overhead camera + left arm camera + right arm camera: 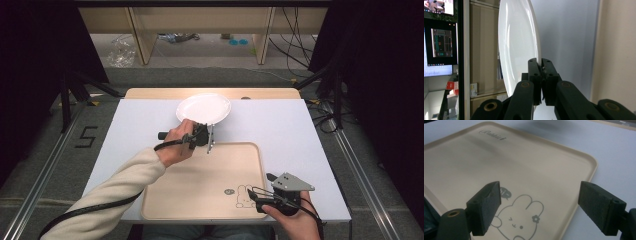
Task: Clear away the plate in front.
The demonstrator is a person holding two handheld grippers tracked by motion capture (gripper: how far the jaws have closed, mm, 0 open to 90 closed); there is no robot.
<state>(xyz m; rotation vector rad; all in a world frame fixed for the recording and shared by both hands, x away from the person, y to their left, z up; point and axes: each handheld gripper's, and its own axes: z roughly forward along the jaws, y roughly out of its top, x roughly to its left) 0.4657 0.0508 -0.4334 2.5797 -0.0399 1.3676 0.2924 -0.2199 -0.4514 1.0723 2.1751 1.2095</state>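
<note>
A white round plate (203, 108) lies flat over the far middle of the table, just beyond the tray. My left gripper (201, 127) is shut on its near rim. In the left gripper view the two black jaws pinch the plate (516, 42) at its edge, and my left gripper (541, 62) is rolled, so the plate looks upright. A beige tray (200, 170) with a rabbit drawing sits at the near middle. My right gripper (253, 195) rests over the tray's near right corner, open. Between the spread jaws of my right gripper (540, 191) there is only the tray (499, 162).
A pale sheet (290, 130) covers the table, with bare room left and right of the tray. Metal rails (360, 175) run along both sides. Beyond the far edge stand wooden furniture legs (142, 40) and loose cables on the floor.
</note>
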